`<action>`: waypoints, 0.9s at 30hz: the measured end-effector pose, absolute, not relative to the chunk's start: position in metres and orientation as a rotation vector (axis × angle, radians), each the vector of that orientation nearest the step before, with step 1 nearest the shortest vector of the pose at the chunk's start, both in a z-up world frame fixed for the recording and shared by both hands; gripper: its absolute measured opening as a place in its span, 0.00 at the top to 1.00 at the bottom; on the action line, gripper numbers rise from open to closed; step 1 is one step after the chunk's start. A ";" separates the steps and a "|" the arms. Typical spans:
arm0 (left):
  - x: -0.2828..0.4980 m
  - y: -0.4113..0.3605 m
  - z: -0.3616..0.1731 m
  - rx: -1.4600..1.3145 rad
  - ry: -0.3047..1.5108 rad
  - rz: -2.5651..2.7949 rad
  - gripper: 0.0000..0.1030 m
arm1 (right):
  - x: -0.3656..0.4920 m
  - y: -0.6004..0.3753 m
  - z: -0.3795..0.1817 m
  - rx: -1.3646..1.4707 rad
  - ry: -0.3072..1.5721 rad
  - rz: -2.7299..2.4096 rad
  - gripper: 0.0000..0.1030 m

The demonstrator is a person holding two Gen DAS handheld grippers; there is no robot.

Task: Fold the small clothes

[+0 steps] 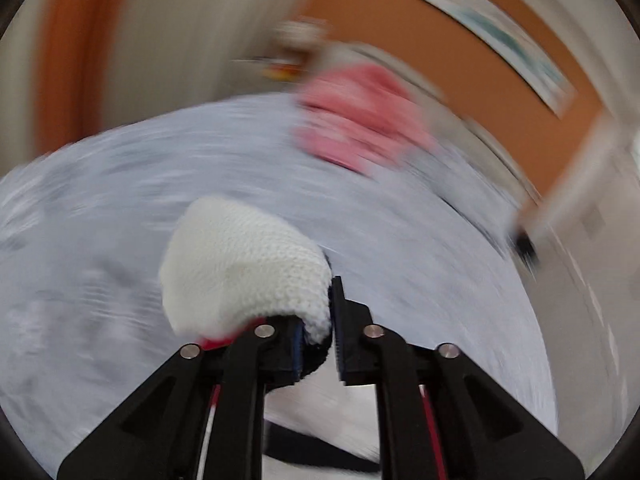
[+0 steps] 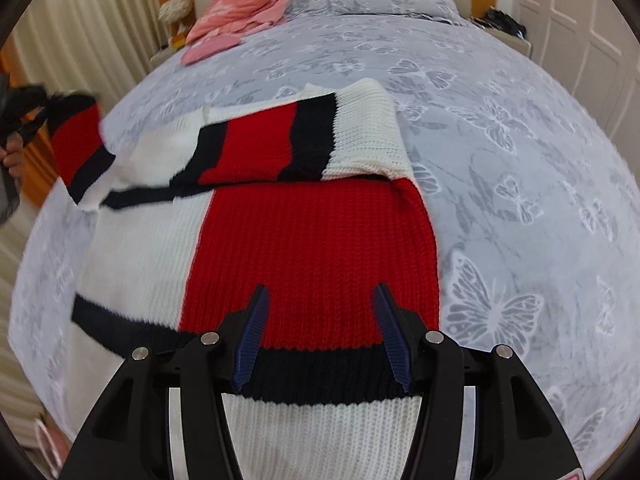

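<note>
Left wrist view: heavy motion blur over everything but the tool. Left gripper [image 1: 333,332] clamped on a white knit fold of the sweater [image 1: 240,264], fingers [image 1: 348,336] nearly together with the cloth pinched between them and bulging out to the left. Grey patterned bed [image 1: 400,240] beneath, pink clothes [image 1: 360,120] far off toward the head end. Nothing legible about edges here.

Right wrist view: sweater [image 2: 312,248] spread on the bed [image 2: 520,160] toward its near left side, red, white and navy blocks. One sleeve already folded across the upper body; the other sleeve [image 2: 80,148] lifted at far left, over the bed's left edge, apparently in the other tool. Right gripper [image 2: 319,336] hovering above the hem band, fingers [image 2: 252,336] apart, nothing between them.

Judged early to middle: second sleeve not yet laid in, body fold still to do.

Room: wide bare bedspread to the right and beyond; left edge close, sleeve at risk of sliding off.
</note>
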State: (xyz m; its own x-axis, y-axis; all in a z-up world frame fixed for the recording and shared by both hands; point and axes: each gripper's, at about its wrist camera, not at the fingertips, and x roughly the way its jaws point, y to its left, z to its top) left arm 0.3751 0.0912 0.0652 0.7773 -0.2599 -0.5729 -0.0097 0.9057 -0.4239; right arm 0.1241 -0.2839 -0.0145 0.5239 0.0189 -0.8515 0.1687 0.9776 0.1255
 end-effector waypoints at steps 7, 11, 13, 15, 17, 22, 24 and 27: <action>0.293 -0.058 0.013 -0.229 0.755 -0.248 0.15 | 0.155 -0.317 -0.009 0.291 0.998 -0.059 0.43; 0.271 -0.024 -0.018 -0.381 0.813 -0.226 0.15 | 0.196 -0.316 -0.007 0.306 1.001 0.047 0.41; 0.276 0.006 -0.030 -0.480 0.858 -0.165 0.15 | 0.225 -0.311 -0.008 0.333 0.991 0.103 0.39; 0.283 0.038 -0.044 -0.608 0.894 -0.092 0.15 | 0.261 -0.307 -0.011 0.357 0.986 0.113 0.39; 0.292 0.066 -0.052 -0.710 0.900 -0.038 0.15 | 0.303 -0.301 -0.013 0.392 0.978 0.118 0.39; 0.315 0.092 -0.069 -0.805 0.934 0.007 0.15 | 0.404 -0.265 -0.014 0.384 1.010 0.110 0.39; 0.319 0.093 -0.077 -0.832 0.954 0.022 0.15 | 0.442 -0.239 -0.023 0.282 1.066 0.086 0.29; 0.325 0.091 -0.084 -0.803 0.966 0.036 0.15 | 0.477 -0.215 -0.054 0.112 1.184 -0.002 0.48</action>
